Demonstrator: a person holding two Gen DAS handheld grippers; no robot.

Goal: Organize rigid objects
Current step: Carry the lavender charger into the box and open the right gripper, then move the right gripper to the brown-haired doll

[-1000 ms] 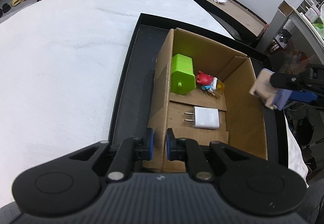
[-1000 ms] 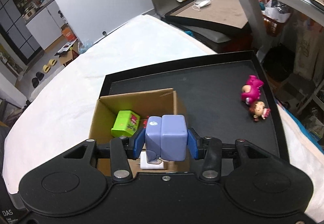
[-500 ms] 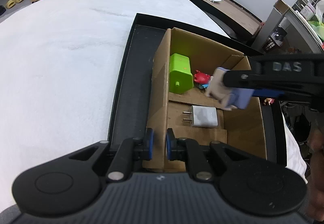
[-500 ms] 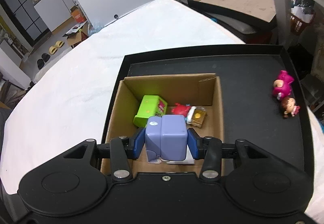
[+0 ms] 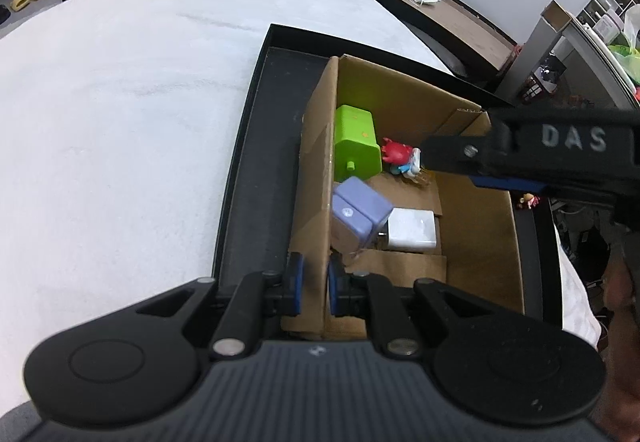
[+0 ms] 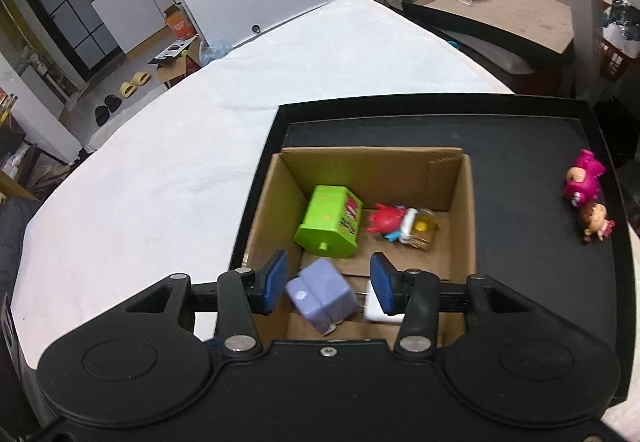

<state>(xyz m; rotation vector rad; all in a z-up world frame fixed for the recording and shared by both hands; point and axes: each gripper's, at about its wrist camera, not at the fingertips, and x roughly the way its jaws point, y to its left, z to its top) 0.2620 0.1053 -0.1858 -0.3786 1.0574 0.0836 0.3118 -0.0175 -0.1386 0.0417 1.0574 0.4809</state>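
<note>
A cardboard box (image 5: 316, 178) (image 6: 464, 202) stands in a black tray (image 5: 248, 162) (image 6: 520, 146). My left gripper (image 5: 314, 284) is shut on the box's left wall. My right gripper (image 6: 328, 286) is open above the box. A purple block (image 6: 320, 294) (image 5: 360, 208) lies loose in the box beside a white charger (image 5: 412, 229) (image 6: 380, 312). A green toy (image 5: 354, 148) (image 6: 330, 228) and a red and blue figure (image 5: 400, 156) (image 6: 396, 224) lie further back in the box.
A pink figure (image 6: 582, 178) and a small brown-haired doll (image 6: 596, 220) lie on the tray right of the box. The tray rests on a white cloth surface (image 5: 120, 102). A second tray with a can and a mask (image 6: 492, 6) sits behind.
My right gripper moved over the box, opened and let go of the purple block, which now lies in the box. My left gripper stayed shut on the box wall.
</note>
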